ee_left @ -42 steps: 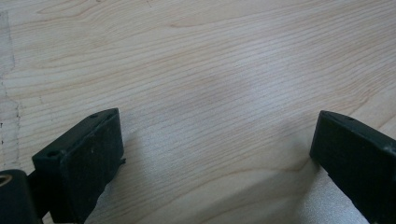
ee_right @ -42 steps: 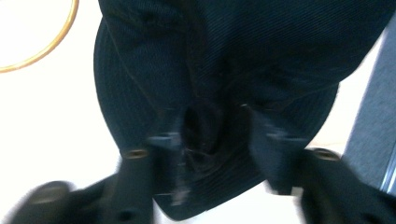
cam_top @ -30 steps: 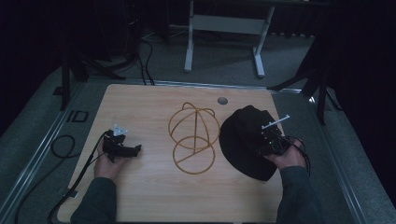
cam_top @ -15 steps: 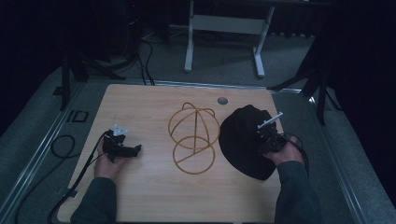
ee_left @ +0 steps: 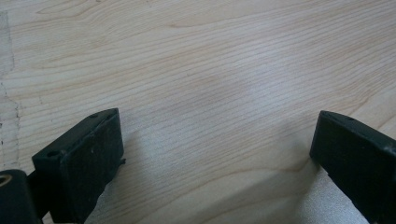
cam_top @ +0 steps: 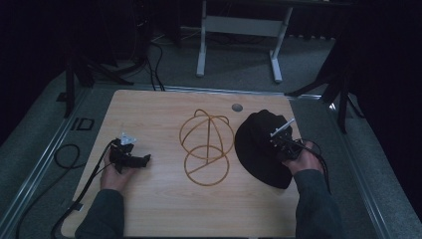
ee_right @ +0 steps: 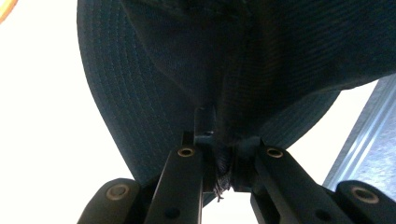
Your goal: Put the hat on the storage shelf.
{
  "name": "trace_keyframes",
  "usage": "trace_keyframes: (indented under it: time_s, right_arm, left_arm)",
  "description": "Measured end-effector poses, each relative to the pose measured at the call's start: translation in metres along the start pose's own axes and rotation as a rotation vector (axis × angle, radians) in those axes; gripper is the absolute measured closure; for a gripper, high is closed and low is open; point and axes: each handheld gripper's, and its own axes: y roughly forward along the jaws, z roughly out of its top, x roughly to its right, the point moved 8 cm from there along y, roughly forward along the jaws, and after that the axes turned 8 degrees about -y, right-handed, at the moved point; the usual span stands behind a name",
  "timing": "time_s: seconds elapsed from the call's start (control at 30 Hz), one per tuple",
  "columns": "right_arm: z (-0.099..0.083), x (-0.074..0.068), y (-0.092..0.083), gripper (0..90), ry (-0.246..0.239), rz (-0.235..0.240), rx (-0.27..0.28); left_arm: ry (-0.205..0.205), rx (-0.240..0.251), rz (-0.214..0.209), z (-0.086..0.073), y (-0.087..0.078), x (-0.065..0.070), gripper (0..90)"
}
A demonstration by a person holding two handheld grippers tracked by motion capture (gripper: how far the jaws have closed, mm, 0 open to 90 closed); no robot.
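"ID" mark — floor (cam_top: 85, 124), left of table (cam_top: 149, 107)

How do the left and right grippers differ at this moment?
The left gripper has its jaws wide apart over bare table, nothing between them; the right gripper has just closed, pinching the black hat. The left lies clear of the wire stand; the right sits on the hat. A hand holds each.

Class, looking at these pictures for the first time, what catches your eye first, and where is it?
A black hat lies at the table's right side, its fabric pinched in the right gripper. At the centre stands a wooden hoop hat frame. The left gripper rests open on bare wood at the left.
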Motion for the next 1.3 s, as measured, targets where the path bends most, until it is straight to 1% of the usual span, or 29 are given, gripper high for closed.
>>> trace_keyframes:
  time_s: [0.03,0.07,0.1,0.13,0.17,0.2,0.23,0.33,0.37,0.43,0.47,0.53,0.6,0.63,0.67,0.7,0.73,0.8,0.87,0.9,0.93,0.97,1.0,1.1,1.17,1.3]
  right_arm:
    - [0.0,0.0,0.0,85.4,0.0,0.0,0.0]
    - [0.003,0.001,-0.001,85.7,-0.003,0.003,0.022]
    - [0.003,0.001,-0.001,85.7,-0.003,0.003,0.022]
    - [0.005,0.003,-0.002,85.8,-0.009,0.003,0.035]
    - [0.007,0.005,-0.003,85.9,-0.031,-0.001,0.045]
    - [0.008,0.006,-0.003,85.9,-0.04,-0.004,0.05]
    - [0.008,0.006,-0.003,85.9,-0.04,-0.004,0.05]
    - [0.011,0.009,-0.004,86.2,-0.066,-0.015,0.073]
    - [0.011,0.009,-0.004,86.2,-0.066,-0.015,0.073]
    - [0.012,0.009,-0.004,86.2,-0.097,-0.014,0.082]
    - [0.013,0.01,-0.006,86.3,-0.117,-0.023,0.094]
    - [0.013,0.011,-0.006,86.3,-0.121,-0.024,0.099]
    - [0.016,0.014,-0.009,86.5,-0.133,-0.024,0.123]
    - [0.016,0.014,-0.009,86.5,-0.133,-0.024,0.123]
    - [0.018,0.016,-0.011,86.7,-0.144,-0.026,0.143]
    - [0.018,0.016,-0.011,86.7,-0.144,-0.026,0.143]
    - [0.021,0.019,-0.013,86.8,-0.159,-0.027,0.165]
    - [0.022,0.02,-0.014,86.9,-0.164,-0.032,0.174]
    - [0.026,0.023,-0.018,87.1,-0.182,-0.038,0.195]
    - [0.026,0.023,-0.018,87.1,-0.182,-0.038,0.195]
    - [0.028,0.025,-0.021,87.2,-0.195,-0.045,0.205]
    - [0.028,0.025,-0.021,87.2,-0.195,-0.045,0.205]
    - [0.031,0.027,-0.023,87.4,-0.207,-0.053,0.216]
    - [0.034,0.029,-0.025,87.7,-0.214,-0.061,0.226]
    - [0.038,0.031,-0.027,88.1,-0.236,-0.07,0.24]
    - [0.041,0.032,-0.028,88.2,-0.242,-0.063,0.255]
  left_arm:
    - [0.0,0.0,0.0,0.0,0.0,0.0,2.8]
    - [0.0,0.0,0.0,0.0,0.0,0.0,2.8]
    - [0.0,0.0,0.0,0.0,0.0,0.0,2.8]
    - [0.0,0.0,0.0,0.0,0.0,0.0,2.8]
    - [0.0,0.0,0.0,0.0,0.0,0.0,2.8]
    - [0.0,0.0,0.0,0.0,0.0,0.0,2.8]
    - [0.0,0.0,0.0,0.0,0.0,0.0,2.8]
    - [0.001,0.0,0.0,0.0,0.0,0.0,2.8]
    - [0.001,0.0,0.0,0.0,0.0,0.0,2.8]
    - [0.001,0.0,0.0,0.0,0.0,0.0,2.8]
    - [0.003,-0.002,0.0,0.0,0.0,0.0,2.8]
    - [0.002,0.0,0.0,0.0,0.0,0.0,2.8]
    - [0.0,-0.001,0.0,0.0,0.0,0.0,2.8]
    - [0.0,-0.001,0.0,0.0,0.0,0.0,2.8]
    - [0.001,0.0,0.0,0.0,0.0,0.0,2.8]
    - [0.0,0.0,0.0,0.0,0.0,0.0,2.8]
    - [0.0,0.0,0.0,0.0,0.0,0.0,2.8]
    - [-0.001,0.0,-0.001,0.0,0.0,0.0,2.8]
    - [-0.001,-0.001,-0.001,0.0,0.0,0.0,2.8]
    - [-0.001,-0.001,-0.001,0.0,0.0,0.0,2.8]
    - [-0.001,0.0,-0.001,0.0,0.0,0.0,2.8]
    - [-0.001,0.0,-0.001,0.0,0.0,0.0,2.8]
    - [-0.001,0.0,-0.001,0.0,0.0,0.0,2.8]
    - [-0.001,0.0,-0.001,0.0,0.0,0.0,2.8]
    - [-0.002,0.0,-0.001,0.0,0.0,0.0,2.8]
    - [0.0,-0.001,-0.001,0.0,0.0,0.0,2.8]
